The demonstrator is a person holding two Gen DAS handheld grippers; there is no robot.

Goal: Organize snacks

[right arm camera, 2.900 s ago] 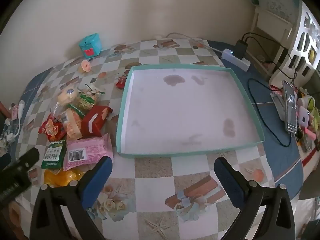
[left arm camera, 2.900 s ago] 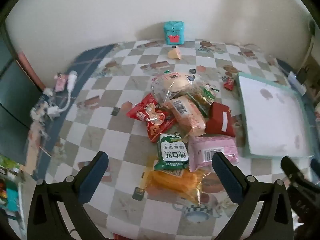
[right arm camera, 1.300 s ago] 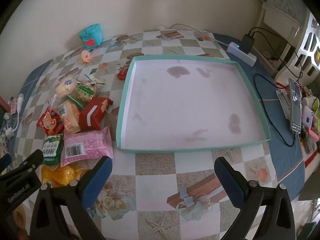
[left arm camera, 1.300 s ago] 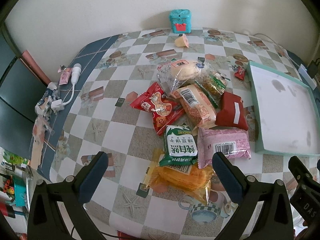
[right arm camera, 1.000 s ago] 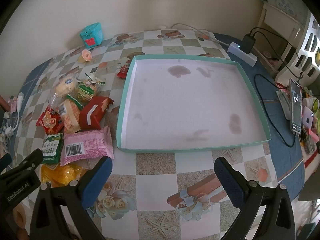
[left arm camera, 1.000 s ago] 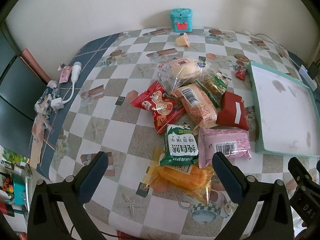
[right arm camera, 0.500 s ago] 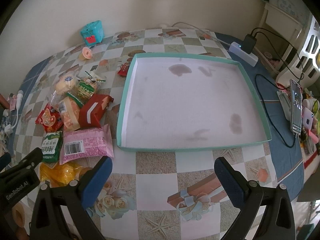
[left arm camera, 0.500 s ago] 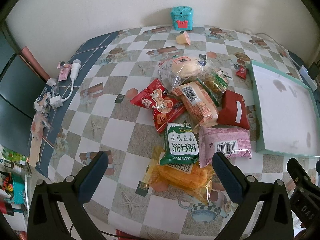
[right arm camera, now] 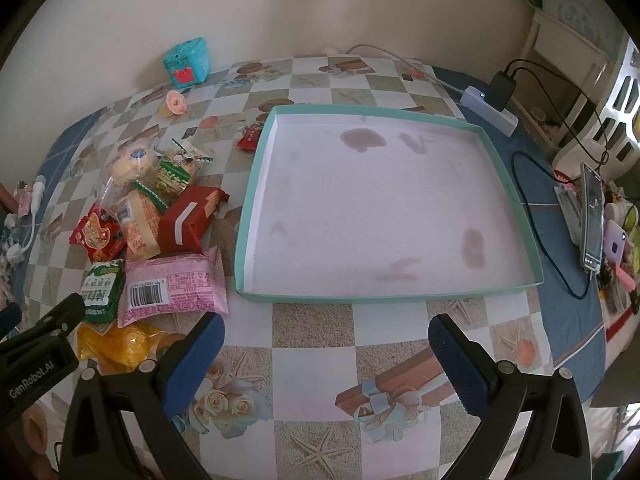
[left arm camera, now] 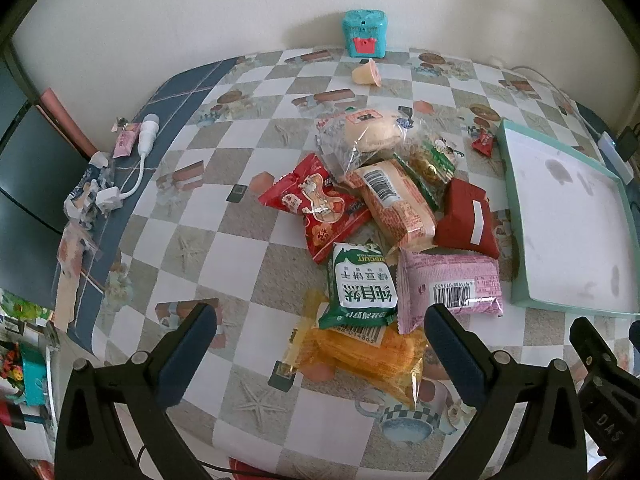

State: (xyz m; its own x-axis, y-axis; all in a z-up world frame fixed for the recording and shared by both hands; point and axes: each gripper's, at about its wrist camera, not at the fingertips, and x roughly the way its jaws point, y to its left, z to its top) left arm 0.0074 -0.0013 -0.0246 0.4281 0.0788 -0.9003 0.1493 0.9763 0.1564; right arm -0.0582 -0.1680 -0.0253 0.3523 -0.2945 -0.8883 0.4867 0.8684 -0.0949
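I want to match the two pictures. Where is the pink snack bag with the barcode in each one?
Left wrist view: the pink snack bag lies low and right of centre, just left of the teal tray.
Right wrist view: the pink snack bag lies low on the left, again left of the tray.
Shared landmark: the teal toy box by the wall.
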